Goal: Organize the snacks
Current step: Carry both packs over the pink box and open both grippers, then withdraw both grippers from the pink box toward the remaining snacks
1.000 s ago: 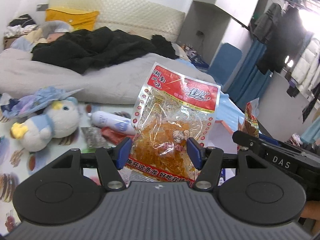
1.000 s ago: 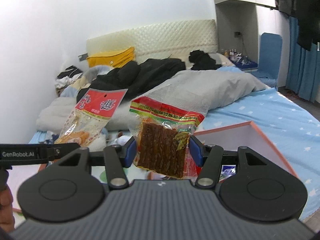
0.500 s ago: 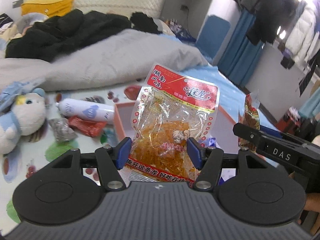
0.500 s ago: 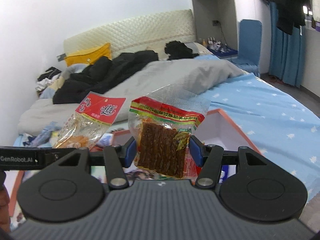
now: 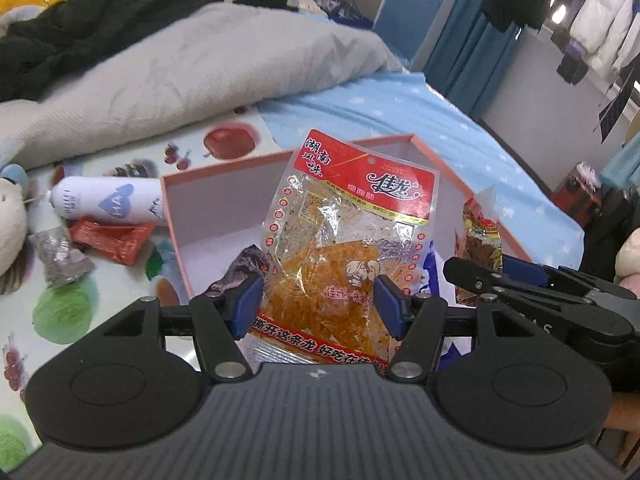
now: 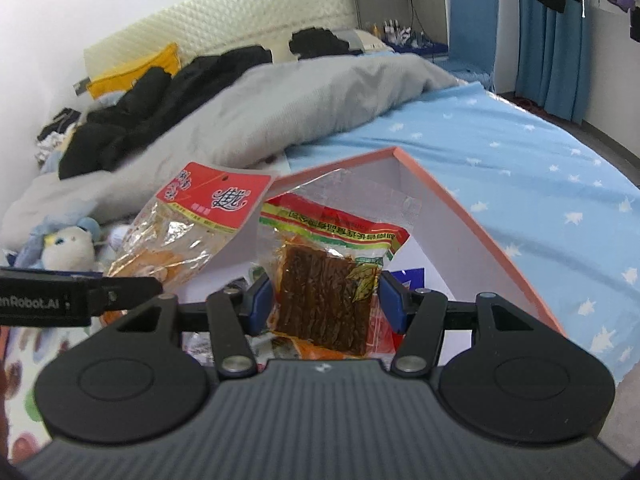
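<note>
I have the left gripper (image 5: 316, 304) clamped on the orange snack packet (image 5: 340, 256), which stands upright between the blue pads with its long axis pointing up and away from me. The right gripper (image 6: 326, 302) is clamped the same way on the brown snack packet (image 6: 324, 296). What matters now is the pink box (image 5: 176, 216): it lies open directly ahead and below both packets, the right packet over its middle, the left over its near edge, so I judge either arm needs only a short drop. Compared with a second ago, both views have tipped down and forward; the box was then barely visible behind the packets and now fills the space beneath them
</note>
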A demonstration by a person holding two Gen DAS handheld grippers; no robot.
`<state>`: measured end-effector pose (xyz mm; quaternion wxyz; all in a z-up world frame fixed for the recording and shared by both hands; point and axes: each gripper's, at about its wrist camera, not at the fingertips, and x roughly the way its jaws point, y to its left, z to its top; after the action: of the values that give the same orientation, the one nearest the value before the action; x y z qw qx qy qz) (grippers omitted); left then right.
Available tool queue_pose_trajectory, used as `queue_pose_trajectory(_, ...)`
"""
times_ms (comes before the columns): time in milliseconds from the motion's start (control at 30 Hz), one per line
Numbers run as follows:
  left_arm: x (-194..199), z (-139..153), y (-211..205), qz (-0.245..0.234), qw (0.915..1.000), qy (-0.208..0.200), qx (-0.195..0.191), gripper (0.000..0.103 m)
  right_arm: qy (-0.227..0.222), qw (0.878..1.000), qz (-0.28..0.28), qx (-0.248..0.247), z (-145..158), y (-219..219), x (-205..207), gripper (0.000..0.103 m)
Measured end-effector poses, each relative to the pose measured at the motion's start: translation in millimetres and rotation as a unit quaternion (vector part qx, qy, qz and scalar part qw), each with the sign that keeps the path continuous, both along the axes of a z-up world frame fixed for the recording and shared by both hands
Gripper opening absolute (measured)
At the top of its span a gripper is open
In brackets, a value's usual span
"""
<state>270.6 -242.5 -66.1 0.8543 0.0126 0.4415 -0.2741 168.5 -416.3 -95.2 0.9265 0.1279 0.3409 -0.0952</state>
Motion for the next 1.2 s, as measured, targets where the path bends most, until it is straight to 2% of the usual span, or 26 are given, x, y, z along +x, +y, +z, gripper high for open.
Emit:
queue_pose_trajectory(67,7,-8,-5,0.0,0.9999,0.003,0.014,0.066,0.01,1.0,-0.01,0.006,-8,-3,3,0.058)
queue_pose_trajectory(267,14,-17,-7,-0.007,0.9997,0.009,0.02,0.067,0.028,0.999,-0.02,0.016,-23,-6,8,0.061)
queue_pose_trajectory(367,12,-14,-3,-0.002,0.9998,0.009,0.017,0.077,0.038,0.999,-0.025,0.02,-25,-5,9,0.065)
queue_pose_trajectory(400,12,-12,-2,-0.002,0.9998,0.012,0.013,0.082,0.041,0.999,-0.025,0.022,-25,-5,8,0.07)
queue_pose_trajectory(433,11,-10,0,-0.003,0.9999,0.012,0.008,0.083,0.041,0.999,-0.024,0.025,-25,-4,8,0.081)
queue_pose_trajectory(467,9,-7,1,-0.003,0.9999,0.01,0.006,0.084,0.04,0.999,-0.024,0.025,-23,-4,6,0.085)
queue_pose_trajectory(533,6,0,3,-0.003,1.0,0.001,0.007,0.085,0.037,0.999,-0.021,0.021,-19,-3,4,0.087)
queue_pose_trajectory(833,-21,44,28,0.01,0.9992,-0.037,-0.011,0.087,-0.003,1.0,-0.024,0.011,18,7,-17,0.087)
queue_pose_trajectory(900,-30,57,36,0.015,0.9985,-0.051,-0.014,0.091,-0.018,1.0,-0.021,0.008,31,13,-25,0.087)
queue_pose_trajectory(1033,-49,80,57,0.041,0.9958,-0.08,-0.019,0.092,-0.044,0.999,-0.012,0.001,54,23,-37,0.087)
queue_pose_trajectory(1100,-58,91,66,0.046,0.9949,-0.087,-0.023,0.099,-0.057,0.998,-0.006,-0.003,65,30,-44,0.087)
queue_pose_trajectory(1200,-74,109,81,0.055,0.9926,-0.106,-0.021,0.101,-0.072,0.997,0.003,-0.006,81,40,-53,0.087)
